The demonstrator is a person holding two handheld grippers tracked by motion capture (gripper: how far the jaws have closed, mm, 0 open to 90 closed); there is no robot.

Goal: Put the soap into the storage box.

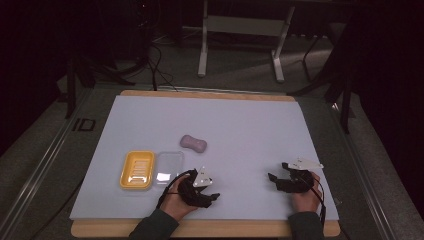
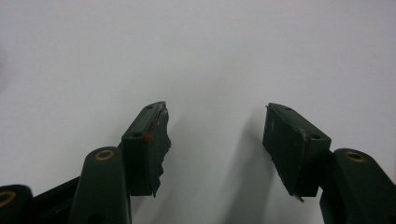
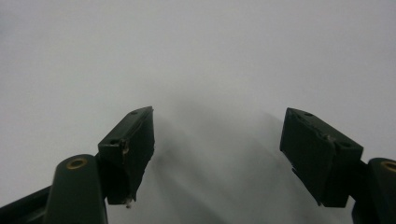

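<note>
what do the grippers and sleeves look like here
Both are black handheld tools. The left gripper and right gripper each carry a pale grey three-cornered plate on top. Up close, the jaws are dark blocks with worn pad edges on arms with brass-coloured pivots; the left has a small red dot. Thin black cables trail back. Both sleeves are dark grey-green.

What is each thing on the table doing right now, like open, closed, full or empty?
Yellow soap dish: open, empty, flat on the table.
Clear lid: off, lying right beside the dish.
Purple soap: loose on the table, apart from the dish.
Left gripper: open, holding nothing.
Right gripper: open, holding nothing.
</note>
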